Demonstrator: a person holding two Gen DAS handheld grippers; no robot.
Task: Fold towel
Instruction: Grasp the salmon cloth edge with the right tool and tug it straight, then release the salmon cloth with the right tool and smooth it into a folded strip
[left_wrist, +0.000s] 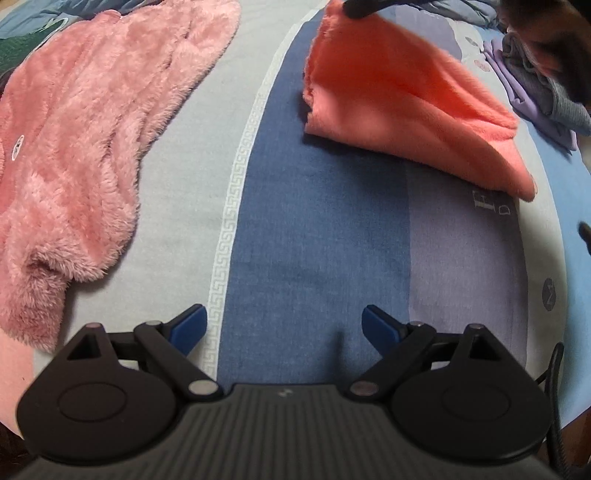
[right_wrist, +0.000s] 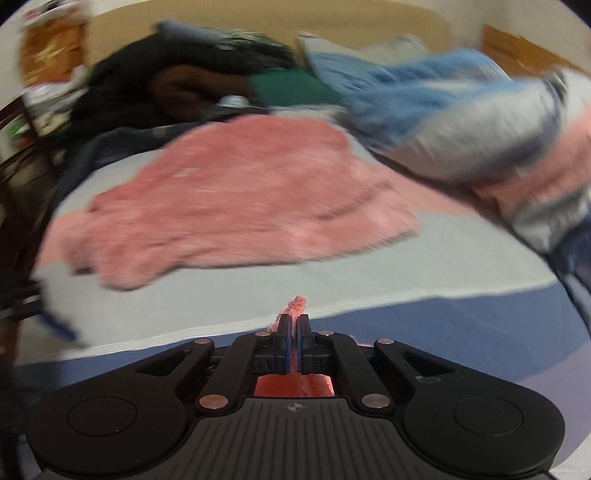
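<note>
Jaws on the right gripper are pinched tight on a corner of the soft coral-orange towel, lifting that edge off the blue-and-grey striped bedsheet; the rest lies on it. The left gripper hangs wide open with nothing in it, fluffy pink blanket off to its left

The right wrist view is smeared with motion blur: the heap of clothes at the back of the bed is just dark, green and blue shapes, no garment readable. The coral towel shows there only as a tuft past the right claw; the rest hides under its body. In the left wrist view, the fluffy pink garment runs off the left edge, and the towel's lifted corner blurs at the top edge.
</note>
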